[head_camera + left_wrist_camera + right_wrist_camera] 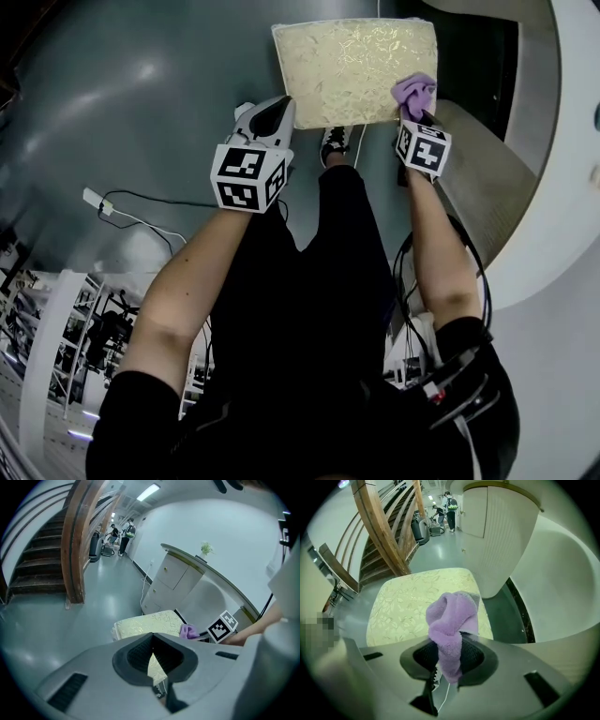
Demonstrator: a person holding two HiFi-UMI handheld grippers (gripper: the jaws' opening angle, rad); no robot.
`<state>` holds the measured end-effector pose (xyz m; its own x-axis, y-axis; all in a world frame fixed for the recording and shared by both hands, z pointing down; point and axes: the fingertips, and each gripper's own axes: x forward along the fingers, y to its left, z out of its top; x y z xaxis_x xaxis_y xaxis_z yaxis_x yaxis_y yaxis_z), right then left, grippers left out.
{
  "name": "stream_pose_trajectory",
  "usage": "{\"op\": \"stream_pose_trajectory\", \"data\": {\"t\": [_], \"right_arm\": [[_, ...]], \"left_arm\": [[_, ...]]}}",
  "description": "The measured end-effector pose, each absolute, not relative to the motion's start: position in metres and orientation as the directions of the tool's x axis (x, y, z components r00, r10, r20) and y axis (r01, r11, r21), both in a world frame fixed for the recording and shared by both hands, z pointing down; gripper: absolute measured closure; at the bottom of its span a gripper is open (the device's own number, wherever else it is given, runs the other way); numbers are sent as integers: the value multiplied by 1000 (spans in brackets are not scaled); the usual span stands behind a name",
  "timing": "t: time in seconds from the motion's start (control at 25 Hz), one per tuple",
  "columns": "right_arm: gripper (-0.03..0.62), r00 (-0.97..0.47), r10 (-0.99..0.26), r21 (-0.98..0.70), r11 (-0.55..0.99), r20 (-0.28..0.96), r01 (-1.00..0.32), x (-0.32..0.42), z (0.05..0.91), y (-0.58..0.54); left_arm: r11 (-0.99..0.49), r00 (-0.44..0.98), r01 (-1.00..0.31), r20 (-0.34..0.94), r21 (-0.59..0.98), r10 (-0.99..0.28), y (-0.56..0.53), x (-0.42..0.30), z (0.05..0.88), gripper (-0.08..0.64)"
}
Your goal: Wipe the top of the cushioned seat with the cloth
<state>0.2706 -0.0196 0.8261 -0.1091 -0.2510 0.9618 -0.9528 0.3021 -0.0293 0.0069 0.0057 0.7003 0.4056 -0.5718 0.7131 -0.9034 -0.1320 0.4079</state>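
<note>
The head view looks steeply down from above the person onto the cushioned seat, which lies ahead of both pairs of fingers. The left gripper view rides low, close behind its fingers, facing forward along them. The right gripper view sits likewise behind its fingers. All three views share the seat. The left gripper view also catches the right gripper, to the right of its fingers.

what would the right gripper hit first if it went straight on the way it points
Probably the cushioned seat: the right gripper points at its pale top, and the cloth clamped in its jaws would touch first. How near it is remains unclear.
</note>
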Motion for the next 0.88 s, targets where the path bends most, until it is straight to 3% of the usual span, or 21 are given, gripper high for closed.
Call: {"op": "stream_pose_trajectory", "data": {"t": [0.88], "right_arm": [[491,-122,-164,-55,364,979,-930,139,830,45]], "left_arm": [[-124,403,-905,732,406,-549,41,-91,706,557]]}}
